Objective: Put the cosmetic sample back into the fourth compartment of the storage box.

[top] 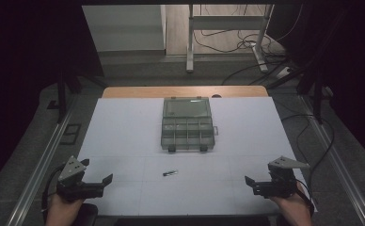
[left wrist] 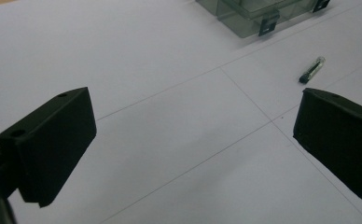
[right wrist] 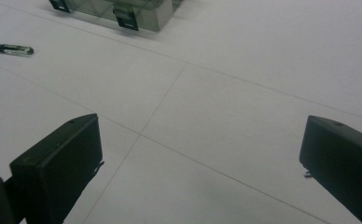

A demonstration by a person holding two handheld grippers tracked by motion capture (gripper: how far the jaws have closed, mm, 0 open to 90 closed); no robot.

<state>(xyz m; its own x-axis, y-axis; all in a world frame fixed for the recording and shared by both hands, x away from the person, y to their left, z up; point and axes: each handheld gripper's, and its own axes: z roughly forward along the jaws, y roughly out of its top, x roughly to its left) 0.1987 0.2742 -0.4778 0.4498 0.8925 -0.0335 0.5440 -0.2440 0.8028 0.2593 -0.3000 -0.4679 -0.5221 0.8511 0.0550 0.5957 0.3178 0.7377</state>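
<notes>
Both tools, left point(top: 93, 181) and right point(top: 260, 183), rest wide open and empty at the worktop point(top: 124, 136) corners (ready to reach); the small tube point(top: 170, 173) lies between them, just before the compartment box point(top: 188, 123)

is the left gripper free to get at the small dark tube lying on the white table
Probably yes. The left gripper stands open, and bare white table lies between it and the small dark tube; the grey plastic compartment box sits farther back.
</notes>
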